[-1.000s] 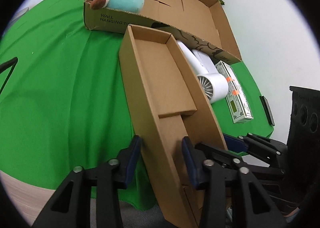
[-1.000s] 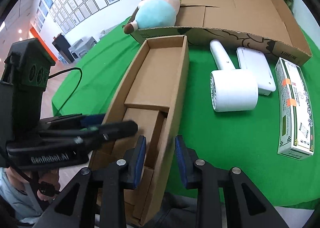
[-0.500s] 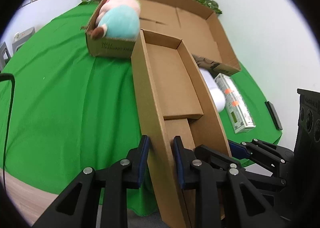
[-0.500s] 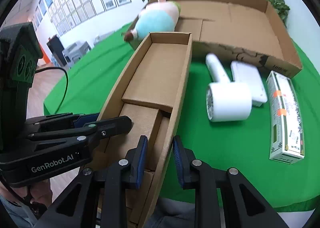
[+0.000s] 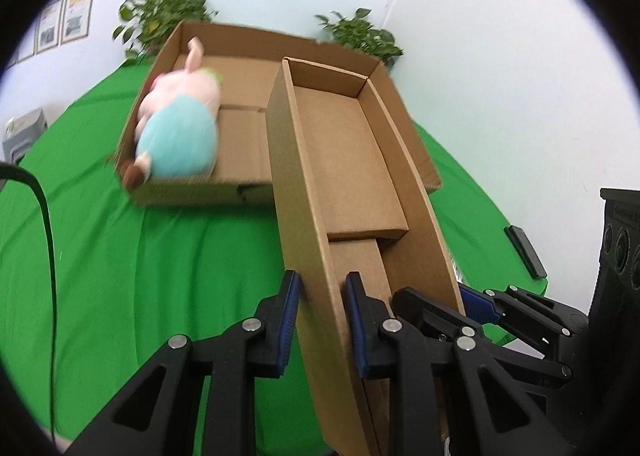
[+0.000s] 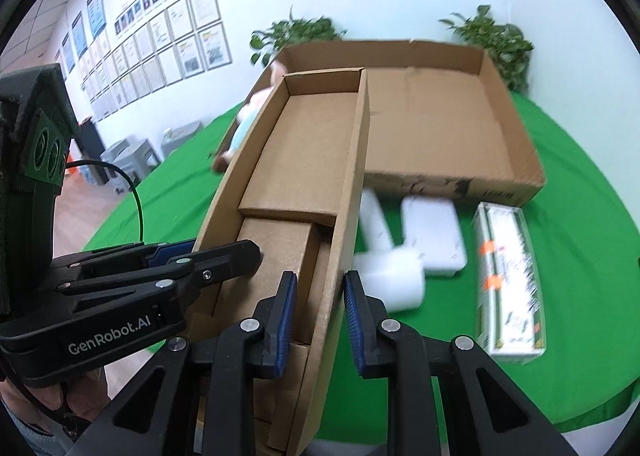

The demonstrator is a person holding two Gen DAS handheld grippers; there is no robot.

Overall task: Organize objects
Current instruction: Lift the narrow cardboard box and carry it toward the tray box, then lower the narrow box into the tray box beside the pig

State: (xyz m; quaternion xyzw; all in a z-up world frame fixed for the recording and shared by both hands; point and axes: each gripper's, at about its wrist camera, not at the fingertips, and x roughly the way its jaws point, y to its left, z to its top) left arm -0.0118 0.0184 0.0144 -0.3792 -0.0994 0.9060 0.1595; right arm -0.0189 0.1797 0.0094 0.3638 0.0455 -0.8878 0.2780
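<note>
the long narrow cardboard box (image 5: pixel 344 184) is held by its two long walls near the close end, its far end raised and overlapping the big shallow carton (image 5: pixel 248 124) at the back of the green-covered bench (image 5: pixel 120 256). the left gripper (image 5: pixel 318 306) has its jaws clamped on the left wall, and the right gripper (image 6: pixel 320 302) has its jaws clamped on the right wall, one pad inside and one outside in each case; both have just been closing onto the cardboard. a plush pig (image 5: pixel 176 128) lies in the left part of the big carton, while a white hair dryer (image 6: pixel 384 260), a white flat case (image 6: pixel 434 236) and a printed packet (image 6: pixel 508 276) lie on the cloth just right of the narrow box. the step in hand looks like carrying the narrow box into the free right part of the carton. to do that well, both hands should rise and travel together so the thin walls are not twisted or spread, the box should stay close to level, and its far end should clear the carton's front wall before it comes down. it should land well apart from the pig, and the grips should loosen only once the bottom rests flat.
</note>
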